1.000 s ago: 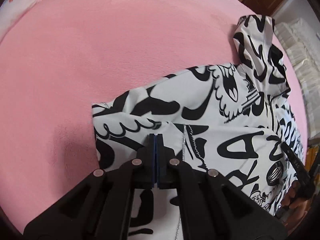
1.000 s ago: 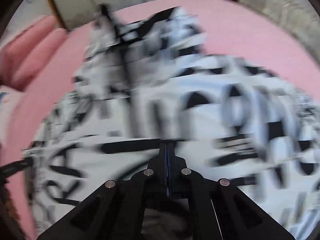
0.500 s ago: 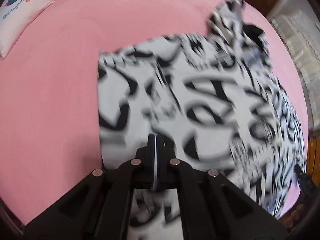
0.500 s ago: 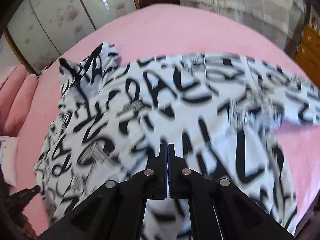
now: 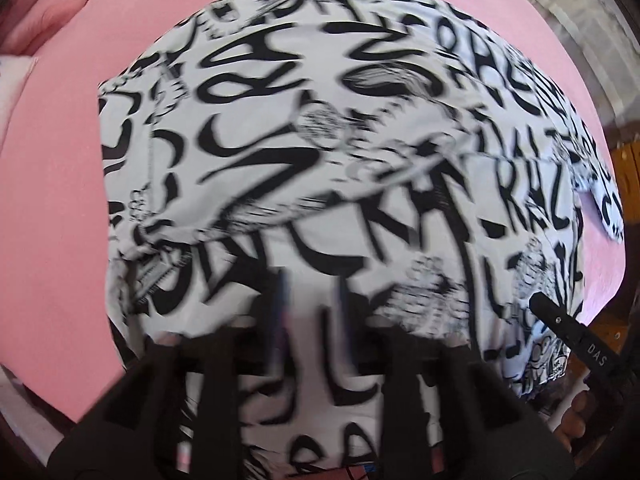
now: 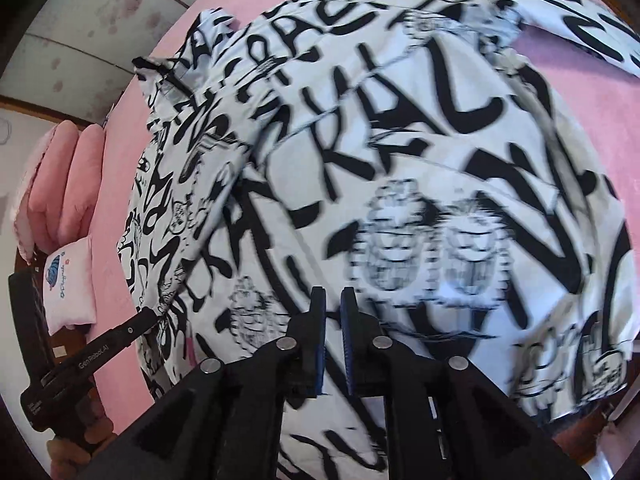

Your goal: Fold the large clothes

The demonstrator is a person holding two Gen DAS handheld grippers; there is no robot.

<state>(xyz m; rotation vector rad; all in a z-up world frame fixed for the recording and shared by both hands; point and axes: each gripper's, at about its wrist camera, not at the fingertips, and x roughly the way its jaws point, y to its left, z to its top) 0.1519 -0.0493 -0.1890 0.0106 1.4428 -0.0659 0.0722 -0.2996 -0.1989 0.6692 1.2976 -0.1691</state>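
Note:
A large white jacket with black graffiti lettering [image 5: 340, 152] lies spread on the pink bed [image 5: 60, 184], its hood at the far end; it also shows in the right wrist view [image 6: 400, 168]. My left gripper [image 5: 312, 304] hovers over the jacket's near hem, blurred, jaws apart and empty. My right gripper [image 6: 332, 312] is over the near hem too, jaws slightly apart with nothing between them. Each gripper shows in the other's view: the right one [image 5: 568, 336] and the left one [image 6: 100, 356].
Pink pillows [image 6: 60, 184] and a small white cushion with a blue print [image 6: 70, 280] lie at the bed's left end. A sleeve [image 6: 580, 20] sticks out to the far right. Wooden furniture [image 5: 624, 168] stands past the bed's edge.
Both grippers were shut on the jacket's hem and pulled it out flat toward me. Now both have opened and let the cloth go, and it lies spread on the bed.

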